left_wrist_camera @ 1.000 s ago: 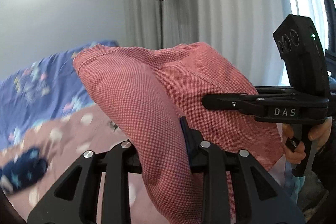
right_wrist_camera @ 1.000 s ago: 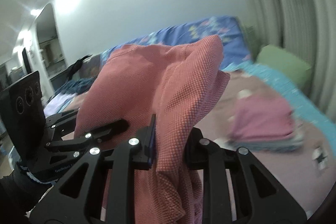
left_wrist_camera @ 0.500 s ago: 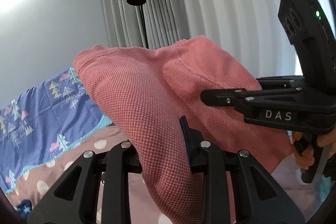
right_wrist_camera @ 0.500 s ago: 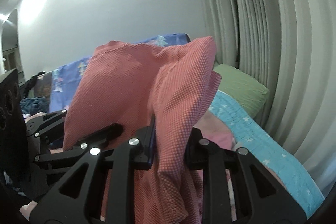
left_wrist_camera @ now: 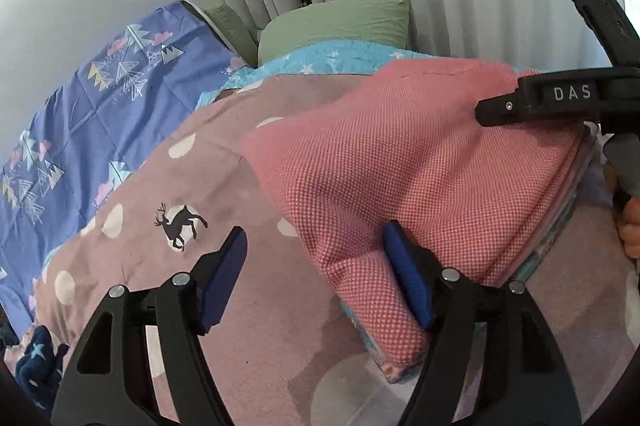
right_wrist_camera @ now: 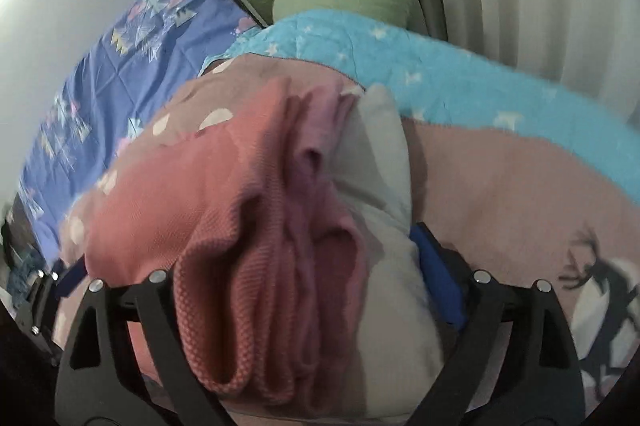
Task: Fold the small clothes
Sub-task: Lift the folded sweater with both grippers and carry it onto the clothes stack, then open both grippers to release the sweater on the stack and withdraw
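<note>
A folded red checked cloth [left_wrist_camera: 400, 154] lies on top of a stack of folded clothes [left_wrist_camera: 560, 226] on the bed. My left gripper [left_wrist_camera: 316, 278] is opening. A corner of the red cloth lies between its jaws, beside the right pad, and the left pad [left_wrist_camera: 224, 278] stands apart from it. My right gripper [right_wrist_camera: 304, 286] is opening wide. The edges of the red cloth [right_wrist_camera: 192, 186], a pink garment [right_wrist_camera: 320, 154] and a white one [right_wrist_camera: 380, 154] sit between its jaws, hiding the left pad. The right gripper [left_wrist_camera: 540, 102] rests over the cloth's far side.
The stack sits on a dusty-pink cover [left_wrist_camera: 180, 222] with white dots and a deer print. Behind lie a turquoise star blanket [right_wrist_camera: 440, 78], green pillows [left_wrist_camera: 340, 22], a purple sheet [left_wrist_camera: 100, 98] and curtains. A navy garment [left_wrist_camera: 36, 358] lies at the lower left.
Both grippers came down from the air to the bed with the red cloth. Their jaws, shut on the cloth before, now stand apart, and the cloth rests on the stack.
</note>
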Demonstrator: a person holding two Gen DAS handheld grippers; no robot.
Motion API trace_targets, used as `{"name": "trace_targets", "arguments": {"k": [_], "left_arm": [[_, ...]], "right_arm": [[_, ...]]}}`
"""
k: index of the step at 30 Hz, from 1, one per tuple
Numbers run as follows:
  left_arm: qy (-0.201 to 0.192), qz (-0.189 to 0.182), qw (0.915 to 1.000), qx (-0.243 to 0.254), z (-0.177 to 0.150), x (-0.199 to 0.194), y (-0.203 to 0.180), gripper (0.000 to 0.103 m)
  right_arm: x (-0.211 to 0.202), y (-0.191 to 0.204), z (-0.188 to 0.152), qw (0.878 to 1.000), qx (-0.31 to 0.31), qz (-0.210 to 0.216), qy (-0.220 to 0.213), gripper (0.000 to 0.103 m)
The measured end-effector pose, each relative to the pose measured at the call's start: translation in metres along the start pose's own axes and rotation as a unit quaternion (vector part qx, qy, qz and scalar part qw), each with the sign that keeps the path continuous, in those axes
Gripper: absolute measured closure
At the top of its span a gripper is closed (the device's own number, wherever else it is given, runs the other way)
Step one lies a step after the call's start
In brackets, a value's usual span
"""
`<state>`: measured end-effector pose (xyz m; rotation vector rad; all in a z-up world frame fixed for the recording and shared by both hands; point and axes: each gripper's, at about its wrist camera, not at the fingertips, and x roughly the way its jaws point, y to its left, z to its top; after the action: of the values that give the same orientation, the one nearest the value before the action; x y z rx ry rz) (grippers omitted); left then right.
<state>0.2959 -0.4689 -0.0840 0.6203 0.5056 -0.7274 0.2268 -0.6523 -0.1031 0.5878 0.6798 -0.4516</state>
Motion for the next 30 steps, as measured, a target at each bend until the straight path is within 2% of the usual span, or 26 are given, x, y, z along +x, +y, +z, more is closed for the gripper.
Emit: {"name": "trace_targets", "arguments": {"k": [3,5,6,8,13,15,18,20,24,30], "left_arm": [[0.011,-0.004,0.9999,-0.010,-0.001,-0.001,0.002,0.032],[0.011,-0.001,0.9997,-0.024,0.001,0.000,0.005,0.031],[0.007,0.009,0.9994,-0.032,-0.001,-0.004,0.006,0.027],[-0.003,0.021,0.9987,-0.046,-0.004,-0.019,0.006,0.023],[-0.031,-0.032,0.9952,-0.088,-0.034,-0.084,0.012,0.022],[-0.051,-0.029,0.9946,-0.085,-0.056,-0.118,0.016,0.022],[-0.063,-0.024,0.9945,-0.080,-0.084,-0.152,0.018,0.022],[-0.068,-0.031,0.9933,-0.088,-0.097,-0.172,0.018,0.022],[-0.100,-0.035,0.9889,-0.105,-0.109,-0.214,0.012,0.022],[-0.139,-0.045,0.9798,-0.137,-0.116,-0.280,0.001,0.011]], "right_arm": [[-0.006,0.036,-0.006,0.992,-0.073,-0.093,-0.032,0.011],[-0.008,0.046,-0.009,0.987,-0.091,-0.128,-0.042,0.009],[-0.007,0.042,-0.008,0.986,-0.090,-0.132,-0.042,0.008],[-0.011,0.038,-0.009,0.986,-0.084,-0.135,-0.047,0.006],[-0.054,0.023,-0.019,0.985,-0.031,-0.132,-0.105,0.006],[-0.086,0.002,-0.035,0.985,0.012,-0.113,-0.130,0.006],[-0.120,-0.022,-0.062,0.984,0.049,-0.113,-0.126,0.006],[-0.141,-0.023,-0.081,0.985,0.033,-0.115,-0.124,0.006],[-0.204,0.002,-0.131,0.981,-0.050,-0.110,-0.150,0.006],[-0.283,0.043,-0.184,0.975,-0.105,-0.067,-0.185,0.002]]}}
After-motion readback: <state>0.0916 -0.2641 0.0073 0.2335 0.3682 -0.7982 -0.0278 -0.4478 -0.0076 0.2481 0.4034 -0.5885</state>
